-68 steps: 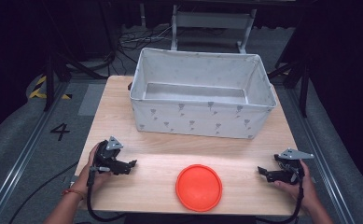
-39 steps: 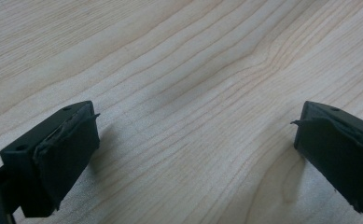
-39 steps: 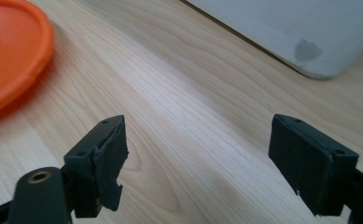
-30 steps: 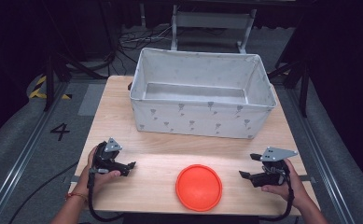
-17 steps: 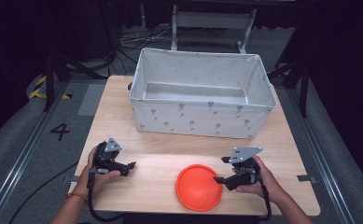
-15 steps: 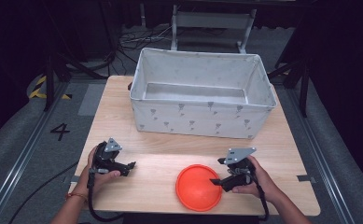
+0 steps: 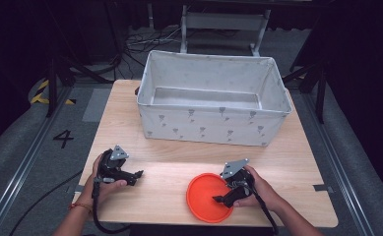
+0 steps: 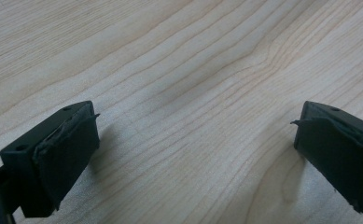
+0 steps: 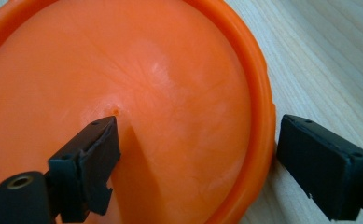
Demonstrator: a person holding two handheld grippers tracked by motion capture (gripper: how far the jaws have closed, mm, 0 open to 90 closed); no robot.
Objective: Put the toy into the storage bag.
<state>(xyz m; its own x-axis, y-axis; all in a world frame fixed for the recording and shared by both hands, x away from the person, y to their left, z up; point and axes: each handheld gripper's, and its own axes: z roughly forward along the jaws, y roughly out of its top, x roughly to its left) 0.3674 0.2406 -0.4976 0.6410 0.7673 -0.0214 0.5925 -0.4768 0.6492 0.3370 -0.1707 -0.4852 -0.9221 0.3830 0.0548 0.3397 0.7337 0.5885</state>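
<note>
Plate [image 7: 207, 197], orange and round, lies on the table [image 7: 179, 167] in front of the grey bin [image 7: 211, 105]. The right gripper [image 9: 195, 154] has just been opening; its wide jaws straddle the plate's rim without pressing. Closing askew could skid the plate away. The left gripper [image 7: 136, 175], jaws wide and empty, rests left of the plate.

Bin [image 7: 211, 120] at the back of the tabletop [image 7: 169, 169]; plate [image 7: 206, 199] before it, near the front edge. Left tongs [image 7: 139, 174] well left of plate; right tongs [image 7: 218, 199] straddling plate's right rim.
</note>
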